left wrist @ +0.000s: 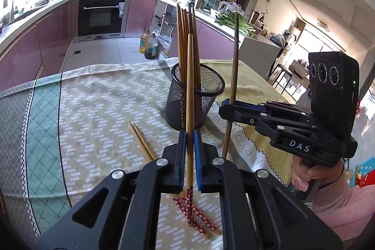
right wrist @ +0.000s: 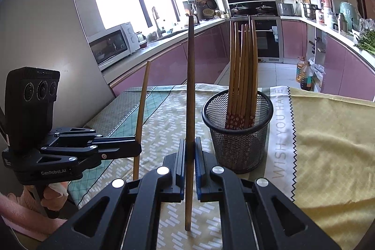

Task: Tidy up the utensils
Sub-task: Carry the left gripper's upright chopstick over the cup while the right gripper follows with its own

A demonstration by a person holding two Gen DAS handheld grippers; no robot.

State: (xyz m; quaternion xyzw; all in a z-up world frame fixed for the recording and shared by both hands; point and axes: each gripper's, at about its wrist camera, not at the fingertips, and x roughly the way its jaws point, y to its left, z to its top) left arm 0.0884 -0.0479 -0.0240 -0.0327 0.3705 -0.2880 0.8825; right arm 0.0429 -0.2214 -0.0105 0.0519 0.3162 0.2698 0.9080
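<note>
Left gripper [left wrist: 189, 156] front and centre in its own view, jaws clamped on a light wooden chopstick [left wrist: 189, 114] with a red floral handle end; the stick stands near upright, floral end down at 6 o'clock, bare tip up at 12, in front of the mesh holder [left wrist: 187, 104]; the holder sits on the worktop [left wrist: 93, 109] just beyond the jaws, at 12 o'clock from them, with a bundle of chopsticks [left wrist: 187, 39] standing inside, tips up, fanned slightly.

Over at 3 o'clock in the left view, the right gripper [left wrist: 230, 107] comes in from the side, jaws clamped on a darker chopstick [left wrist: 233, 86], upright with a slight lean, just beside the holder's rim on its 3 o'clock side; a hand in a pink sleeve [left wrist: 307, 177] grips the handle below.

Two more chopsticks [left wrist: 143, 144] lie flat on the patterned cloth at 7 o'clock from the holder, passing beneath the left jaws, floral ends showing at 6 o'clock.

Right wrist view confirms it; the dark chopstick [right wrist: 190, 109] stands pinched between the blue pads, the holder [right wrist: 238, 132] at 2 o'clock from the jaws, floral ends of the stored sticks down inside the mesh; the left gripper [right wrist: 138, 147] at 9 o'clock, holding its lighter stick [right wrist: 141, 109] upright.
</note>
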